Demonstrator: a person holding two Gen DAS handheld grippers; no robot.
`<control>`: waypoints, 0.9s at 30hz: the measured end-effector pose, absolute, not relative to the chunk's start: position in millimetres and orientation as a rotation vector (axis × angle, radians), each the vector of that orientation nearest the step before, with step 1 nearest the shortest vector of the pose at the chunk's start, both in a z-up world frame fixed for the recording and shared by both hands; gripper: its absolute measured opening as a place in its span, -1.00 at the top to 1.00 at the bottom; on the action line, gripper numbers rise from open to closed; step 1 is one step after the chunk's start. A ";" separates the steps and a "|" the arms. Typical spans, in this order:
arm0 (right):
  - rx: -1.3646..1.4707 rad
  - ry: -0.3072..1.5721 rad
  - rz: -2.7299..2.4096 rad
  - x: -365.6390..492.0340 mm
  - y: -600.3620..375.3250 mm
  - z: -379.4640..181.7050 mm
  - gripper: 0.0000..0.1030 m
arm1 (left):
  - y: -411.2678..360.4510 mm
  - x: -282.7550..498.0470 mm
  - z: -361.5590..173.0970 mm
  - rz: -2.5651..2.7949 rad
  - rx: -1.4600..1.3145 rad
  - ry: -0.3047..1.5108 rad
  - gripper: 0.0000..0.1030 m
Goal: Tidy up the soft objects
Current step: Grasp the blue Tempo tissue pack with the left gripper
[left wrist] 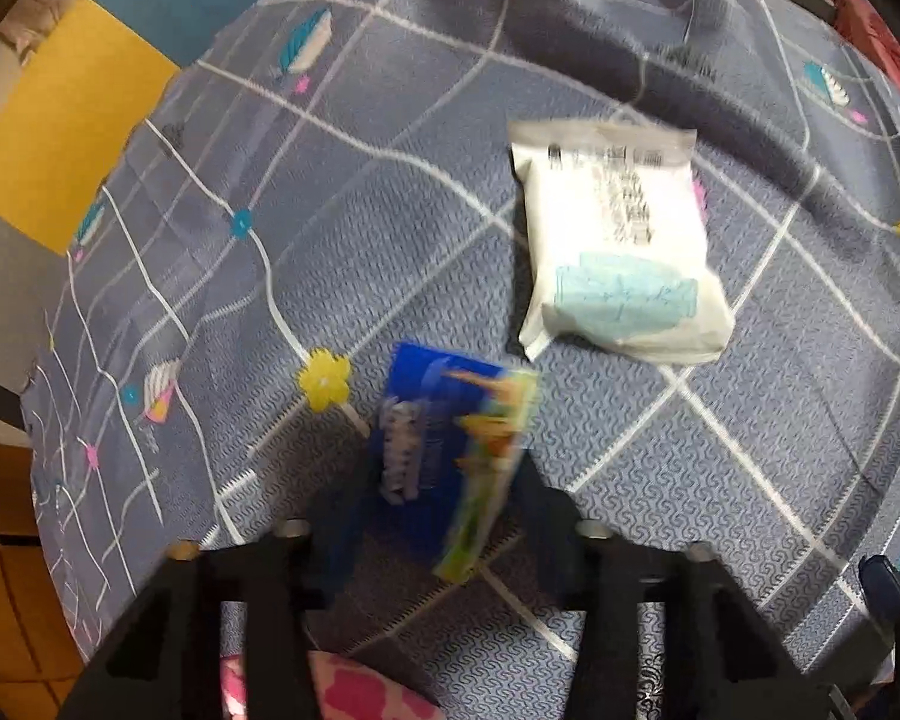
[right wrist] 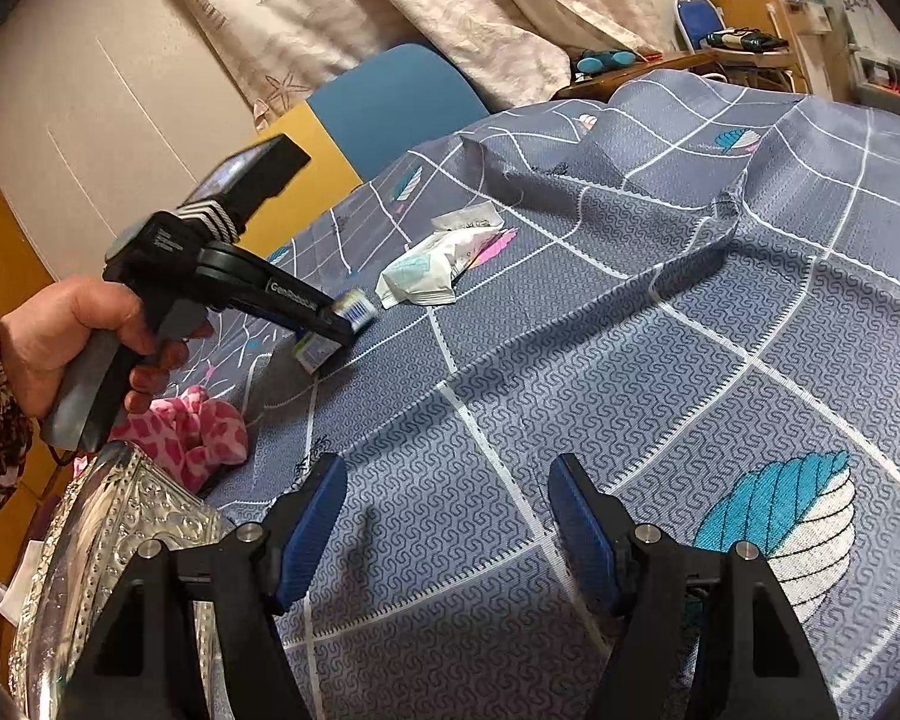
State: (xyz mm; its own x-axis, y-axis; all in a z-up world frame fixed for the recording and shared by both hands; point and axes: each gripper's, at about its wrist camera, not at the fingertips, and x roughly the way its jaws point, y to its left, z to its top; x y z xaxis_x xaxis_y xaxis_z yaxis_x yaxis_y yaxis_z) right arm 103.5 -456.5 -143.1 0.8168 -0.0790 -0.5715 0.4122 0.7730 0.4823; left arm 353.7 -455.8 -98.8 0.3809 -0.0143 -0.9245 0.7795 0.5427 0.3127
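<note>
Pinching blue pack (left wrist: 444, 450) with left gripper (left wrist: 435, 480), pads pressed on both its sides; pack tilted, blurred, low over grey cloth (left wrist: 750, 450). Right gripper (right wrist: 447, 516) spread, nothing between fingers, idle above cloth. White pack (left wrist: 618, 252) lies flat at 1 o'clock of blue pack, apart, untouched. Pink plush (right wrist: 192, 426) at 7 o'clock of blue pack, beside silver bowl (right wrist: 102, 516). Bowl contents cannot tell. Judgement: early stage; one item in hand, white pack and plush left to sort.
</note>
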 end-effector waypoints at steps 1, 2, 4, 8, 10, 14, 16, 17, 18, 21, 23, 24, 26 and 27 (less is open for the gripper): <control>0.635 0.560 -0.283 103.9 -456.1 -143.1 -0.38 | -454.5 352.8 -94.0 -0.598 0.854 1.051 0.39; 0.633 0.561 -0.284 104.2 -455.8 -143.2 -0.38 | -453.6 353.0 -91.7 -0.601 0.844 1.049 0.42; 0.631 0.563 -0.285 104.8 -455.4 -143.2 -0.38 | -451.9 352.4 -89.3 -0.614 0.831 1.062 0.42; 0.633 0.560 -0.284 104.1 -456.2 -142.9 -0.38 | -450.1 352.3 -87.1 -0.621 0.831 1.055 0.30; 0.634 0.559 -0.284 104.0 -456.2 -143.2 -0.38 | -449.7 359.8 -90.3 -0.602 0.800 1.098 -0.06; 0.637 0.556 -0.281 103.2 -457.7 -143.5 -0.38 | -451.9 369.8 -109.6 -0.565 0.848 1.146 -0.39; 0.637 0.555 -0.281 103.2 -457.8 -143.7 -0.38 | -453.0 368.9 -113.8 -0.576 0.874 1.137 -0.39; 0.637 0.555 -0.281 103.2 -457.2 -143.6 -0.38 | -453.3 369.4 -114.8 -0.580 0.876 1.133 -0.39; 0.637 0.554 -0.281 103.1 -457.1 -143.6 -0.38 | -452.9 371.9 -114.2 -0.583 0.855 1.137 -0.39; 0.637 0.551 -0.280 102.3 -456.3 -143.7 -0.38 | -448.6 381.3 -112.8 -0.604 0.782 1.176 -0.08; 0.635 0.552 -0.282 102.5 -455.7 -143.8 -0.38 | -446.9 383.3 -112.2 -0.598 0.783 1.170 -0.08; 0.634 0.553 -0.282 102.6 -455.4 -143.9 -0.38 | -446.7 381.5 -111.9 -0.601 0.798 1.157 -0.07; 0.634 0.554 -0.282 102.5 -455.3 -143.9 -0.38 | -445.8 376.8 -108.2 -0.597 0.825 1.112 -0.07; 0.635 0.553 -0.281 102.5 -455.4 -143.8 -0.38 | -443.9 375.1 -103.3 -0.590 0.824 1.082 -0.07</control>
